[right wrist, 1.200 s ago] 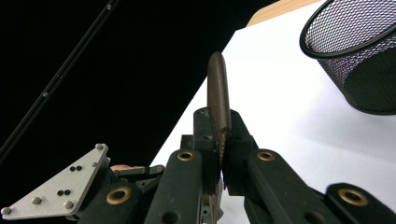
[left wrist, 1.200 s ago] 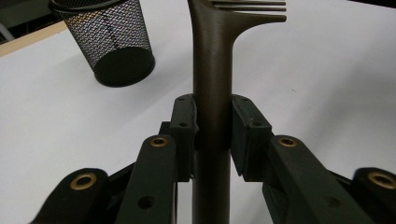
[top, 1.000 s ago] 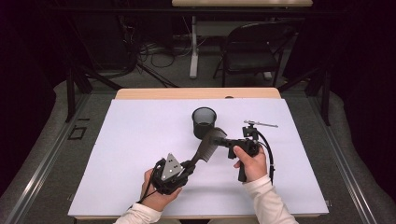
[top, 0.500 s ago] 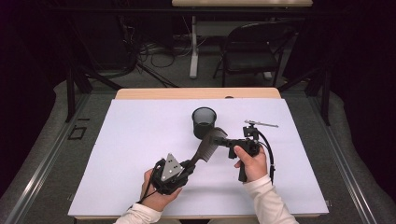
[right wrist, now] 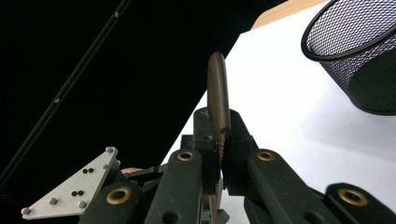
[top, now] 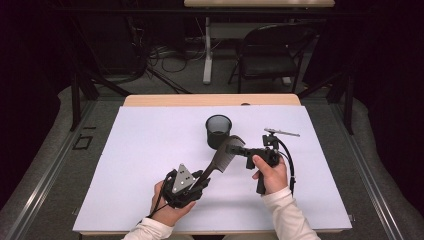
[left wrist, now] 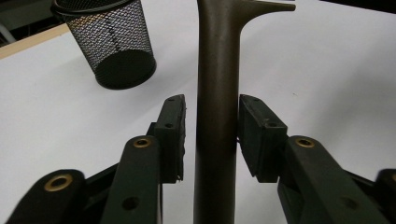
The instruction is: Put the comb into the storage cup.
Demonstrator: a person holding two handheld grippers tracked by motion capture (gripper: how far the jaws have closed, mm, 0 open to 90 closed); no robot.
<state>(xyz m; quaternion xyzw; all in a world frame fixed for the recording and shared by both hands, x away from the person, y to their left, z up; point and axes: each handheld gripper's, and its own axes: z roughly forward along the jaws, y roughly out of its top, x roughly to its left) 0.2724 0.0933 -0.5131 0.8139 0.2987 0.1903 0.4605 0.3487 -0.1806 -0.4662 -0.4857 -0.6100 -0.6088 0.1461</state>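
A dark brown comb (top: 222, 157) hangs above the white table between my two grippers. My right gripper (top: 235, 148) is shut on its toothed end, and the teeth sit between the pads in the right gripper view, comb (right wrist: 218, 88), gripper (right wrist: 220, 119). My left gripper (top: 204, 177) is at the handle end. Its jaws have just been opening. In the left gripper view the handle (left wrist: 217, 56) stands between the pads (left wrist: 170, 126) of my left gripper (left wrist: 212, 107), with a gap on the left side.
A black mesh cup (top: 218, 131) stands upright just beyond the comb, also seen as the cup (left wrist: 116, 46) and cup (right wrist: 359, 51). White sheet (top: 150, 150) covers the tabletop. A chair and cables lie on the floor beyond the table's far edge.
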